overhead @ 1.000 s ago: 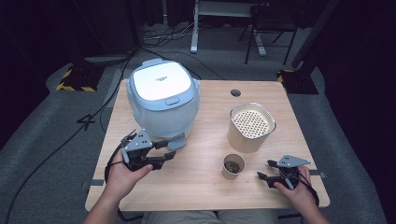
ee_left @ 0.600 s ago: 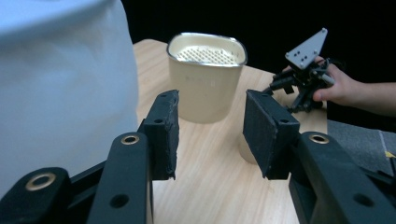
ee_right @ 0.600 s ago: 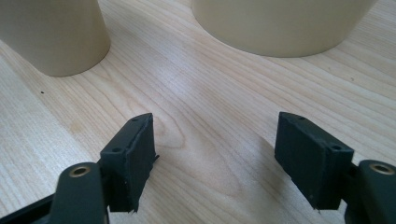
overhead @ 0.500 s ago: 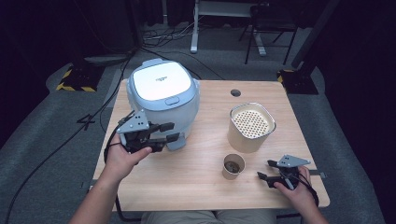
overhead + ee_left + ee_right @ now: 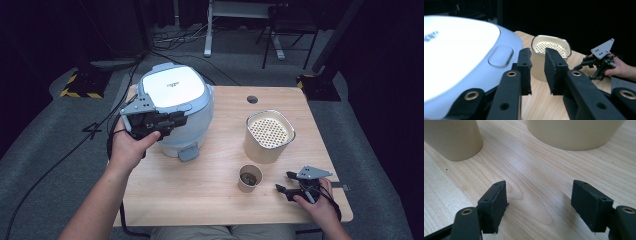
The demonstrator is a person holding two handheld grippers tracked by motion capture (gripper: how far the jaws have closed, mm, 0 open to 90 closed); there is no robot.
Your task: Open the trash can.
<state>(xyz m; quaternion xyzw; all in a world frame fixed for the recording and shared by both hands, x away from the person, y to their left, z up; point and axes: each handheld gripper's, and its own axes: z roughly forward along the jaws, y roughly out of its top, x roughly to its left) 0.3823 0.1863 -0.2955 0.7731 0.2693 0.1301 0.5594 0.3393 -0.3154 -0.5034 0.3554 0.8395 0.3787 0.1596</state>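
A white and pale blue appliance (image 5: 175,95) with a domed lid stands at the table's far left; its lid (image 5: 461,57) has an oval button (image 5: 500,55). My left gripper (image 5: 181,120) is held in the air at the appliance's front left, level with the lid. Its jaws (image 5: 537,57) stand narrowly open with nothing between them. A cream perforated basket (image 5: 270,132) stands at the right, with a small paper cup (image 5: 250,177) in front of it. My right gripper (image 5: 282,182) rests low on the table beside the cup, open and empty (image 5: 539,195).
The wooden table (image 5: 200,200) has a cable hole (image 5: 252,99) at its far edge. A grey latch tab (image 5: 187,152) juts from the appliance's base. The cup (image 5: 451,137) and the basket (image 5: 574,132) stand close ahead of the right jaws. Cables run across the floor beyond.
My left gripper has risen from the tabletop in front of the appliance to the height of its lid. The right gripper has stayed in place.
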